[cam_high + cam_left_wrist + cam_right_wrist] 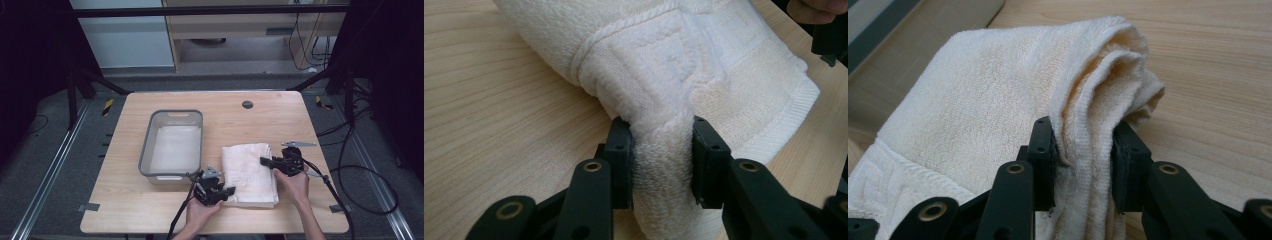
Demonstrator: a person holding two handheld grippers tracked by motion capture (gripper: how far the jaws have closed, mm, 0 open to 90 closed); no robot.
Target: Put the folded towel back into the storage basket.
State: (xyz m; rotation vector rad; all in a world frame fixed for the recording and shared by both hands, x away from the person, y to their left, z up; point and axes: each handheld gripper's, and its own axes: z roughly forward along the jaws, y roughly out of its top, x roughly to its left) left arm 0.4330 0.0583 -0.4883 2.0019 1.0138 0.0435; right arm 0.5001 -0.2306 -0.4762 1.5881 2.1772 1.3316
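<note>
Gripper work at this moment is a two-handed pinch on a folded white terry towel (250,172) that lies on the light wooden tabletop (125,210), just right of a grey plastic basin (172,142).

Starting at the left of the high view, the basin stands with nothing in it and sits apart from the towel's left edge. Next to its near right corner, the left gripper (227,192) has its jaws closed on the towel's near left corner. In the left gripper view the left gripper (661,157) has a thick bunch of the cloth squeezed between its pads, with the woven border band of the towel (704,75) running away beyond them.

Further right, the right gripper (264,161) bites the towel's right edge at the far corner. In the right gripper view the right gripper (1083,160) is likewise clamped on several stacked layers of the towel (998,100), whose folded edges curl up just past the pads.

As for progress, I judge the folding to be done and both grasps secured, since each gripper holds cloth firmly and the towel is a compact rectangle. It rests on the wood, so the lift has not begun. What seems left is to raise it with both hands, carry it leftward over the basin's rim, and set it down inside.
</note>
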